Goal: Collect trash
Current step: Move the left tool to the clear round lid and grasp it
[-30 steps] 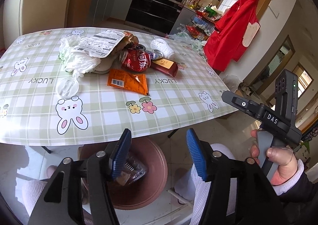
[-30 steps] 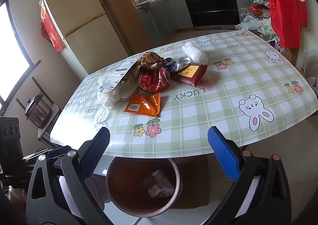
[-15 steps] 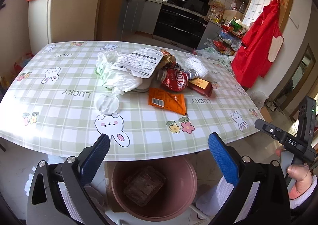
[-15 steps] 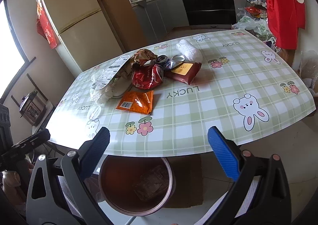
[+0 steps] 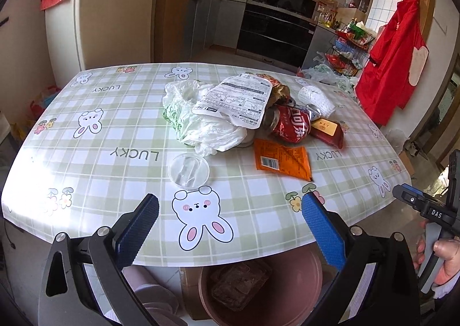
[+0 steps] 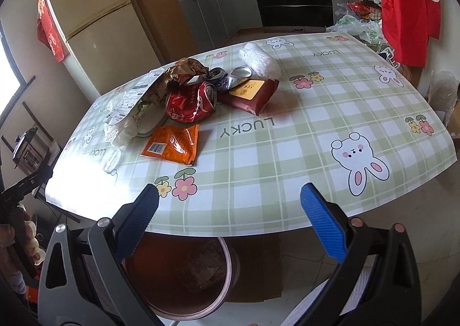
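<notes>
Left gripper (image 5: 230, 225) hangs over the near edge of the bench (image 5: 86, 153), jaws wide apart after just having been opening, nothing between them. Right gripper (image 6: 228, 215) sits at the same near edge, jaws also wide apart and empty.

Trash lies in a loose heap toward the far middle of the bench. White plastic bag (image 5: 201, 127) on the left of the heap, a printed paper wrapper (image 5: 238, 98) lying over it. Crushed red can (image 5: 293, 124) just right of the bag; dark red packet (image 5: 327, 130) with a yellow label touching the can's right side. White mesh wad (image 5: 316, 97) at the far right of the heap. Orange packet (image 5: 283, 157) lies flat just near of the can. Clear round lid (image 5: 188, 170) sits alone, near of the bag.

Brown bin (image 5: 302, 277) stands on the floor under the near edge of the bench, a crumpled clear wrapper (image 5: 238, 285) inside it.

A hand (image 5: 445, 265) at the right edge of the left view grips the other gripper's handle.
</notes>
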Available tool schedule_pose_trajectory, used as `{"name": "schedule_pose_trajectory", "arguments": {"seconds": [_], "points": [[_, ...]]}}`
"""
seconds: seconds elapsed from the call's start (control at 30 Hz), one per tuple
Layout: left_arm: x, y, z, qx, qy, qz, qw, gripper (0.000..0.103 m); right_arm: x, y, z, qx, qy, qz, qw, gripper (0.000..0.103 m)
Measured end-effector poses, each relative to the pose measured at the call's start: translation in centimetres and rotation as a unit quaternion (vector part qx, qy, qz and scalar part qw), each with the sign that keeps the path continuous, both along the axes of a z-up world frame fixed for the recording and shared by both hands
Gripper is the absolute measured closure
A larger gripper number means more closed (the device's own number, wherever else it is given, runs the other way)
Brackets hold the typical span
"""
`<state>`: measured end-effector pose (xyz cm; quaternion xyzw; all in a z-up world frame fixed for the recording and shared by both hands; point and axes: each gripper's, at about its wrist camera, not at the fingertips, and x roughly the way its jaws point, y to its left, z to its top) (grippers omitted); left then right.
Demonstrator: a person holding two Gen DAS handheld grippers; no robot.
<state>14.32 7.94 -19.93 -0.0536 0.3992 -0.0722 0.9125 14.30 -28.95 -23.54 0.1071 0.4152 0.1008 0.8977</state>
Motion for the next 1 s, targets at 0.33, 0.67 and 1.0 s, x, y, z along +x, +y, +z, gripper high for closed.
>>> {"name": "schedule_pose_trajectory", "arguments": {"seconds": [0.33, 0.67, 1.0], "points": [[7.4, 1.3, -5.4, 0.051, 0.06, -0.024, 0.9966, 0.006, 2.9, 0.8, -2.4, -0.015, 0.03, 0.005, 0.999, 0.006], [12.2, 2.4, -9.9, 0.078, 0.086, -0.031, 0.9928, 0.013, 6.7, 3.7, -3.9, -0.075, 0.009, 0.058, 0.995, 0.006], [12.2, 3.0, -11.6, 0.079, 0.07, -0.036, 0.9938, 0.021, 10.0, 10.4, -5.3, -0.112, -0.006, 0.155, 0.982, 0.006]]}}
